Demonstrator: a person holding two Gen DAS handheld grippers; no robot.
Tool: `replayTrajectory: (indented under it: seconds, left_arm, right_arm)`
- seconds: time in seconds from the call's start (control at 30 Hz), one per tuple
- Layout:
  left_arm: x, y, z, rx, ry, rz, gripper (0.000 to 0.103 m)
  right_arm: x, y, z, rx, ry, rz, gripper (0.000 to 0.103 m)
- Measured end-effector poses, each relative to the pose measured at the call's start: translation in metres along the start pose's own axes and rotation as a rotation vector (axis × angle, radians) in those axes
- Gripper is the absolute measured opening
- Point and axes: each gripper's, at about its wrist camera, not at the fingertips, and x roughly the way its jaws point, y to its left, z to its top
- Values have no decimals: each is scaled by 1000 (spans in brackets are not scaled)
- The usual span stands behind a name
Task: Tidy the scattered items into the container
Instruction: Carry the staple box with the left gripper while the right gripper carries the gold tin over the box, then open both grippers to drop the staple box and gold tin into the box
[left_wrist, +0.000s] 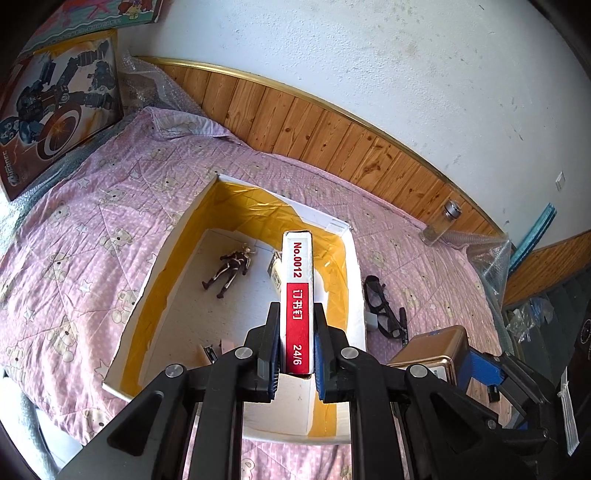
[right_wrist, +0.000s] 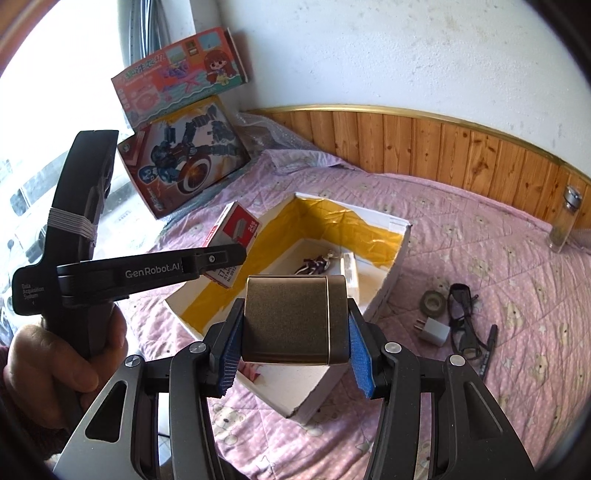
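Delivery step: left gripper (left_wrist: 295, 354) pinches the red-and-white staple box (left_wrist: 297, 295) above the yellow-lined white container (right_wrist: 388, 291); right gripper (right_wrist: 293, 350) clamps a bronze metal tin (right_wrist: 288, 317) over its near edge — next, lower and release inside.

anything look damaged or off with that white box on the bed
Yes. The white box has a ragged, torn edge at its near corner, and the yellow tape lining inside is wrinkled and uneven, leaving bare white near the top of the far wall. Otherwise it sits flat on the pink bedspread.
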Motion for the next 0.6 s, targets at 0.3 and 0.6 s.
replayTrajectory:
  seconds: [0.3, 0.6]
  left_arm:
    - [22, 17, 19, -45, 41, 11, 15]
    - [63, 26, 31, -115, 139, 28, 16]
  right_arm:
    - [37, 0, 17, -41, 48, 17, 53]
    - [81, -8, 25, -89, 124, 9, 53]
